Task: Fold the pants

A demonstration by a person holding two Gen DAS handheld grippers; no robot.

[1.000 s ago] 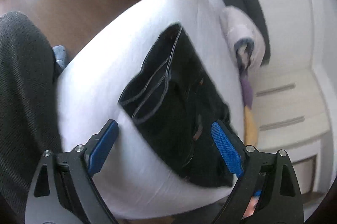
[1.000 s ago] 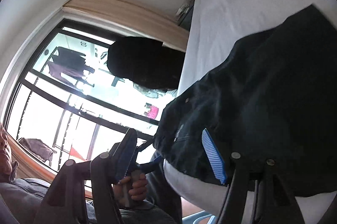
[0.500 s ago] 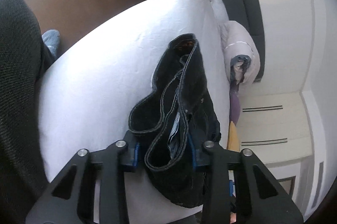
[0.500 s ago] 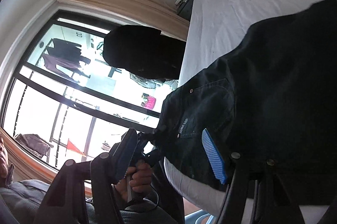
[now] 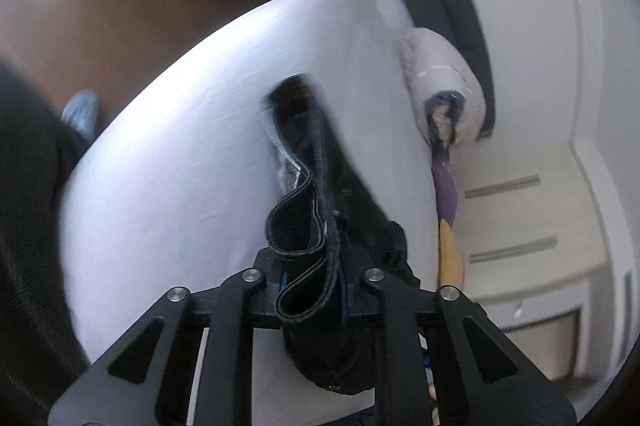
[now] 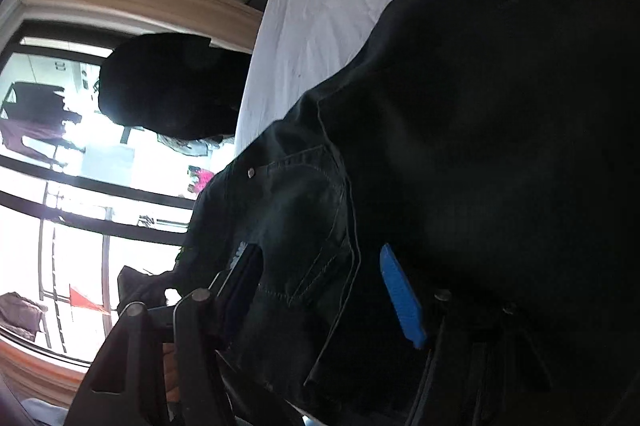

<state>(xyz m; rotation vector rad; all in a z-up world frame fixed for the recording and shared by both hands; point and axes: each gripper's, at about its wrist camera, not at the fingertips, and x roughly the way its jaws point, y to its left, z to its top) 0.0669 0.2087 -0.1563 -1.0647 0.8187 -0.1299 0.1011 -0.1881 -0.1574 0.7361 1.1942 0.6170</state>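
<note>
Pants (image 5: 320, 210): black, lying on white bed (image 5: 180, 166), long axis running from bottom centre toward upper centre.
Left gripper (image 5: 312, 290): jaws closing, clamping the bunched hems.
Right gripper (image 6: 320, 290): jaws apart, closing slightly, straddling the pocket area.

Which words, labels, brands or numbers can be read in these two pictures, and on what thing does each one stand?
None can be read.
A pale patch on the black pants, beside the right gripper: too blurred to read.
A pale tag inside the bunched waistband in the left gripper: no letters can be made out.
White sheet, wall and window: no writing shows.
</note>
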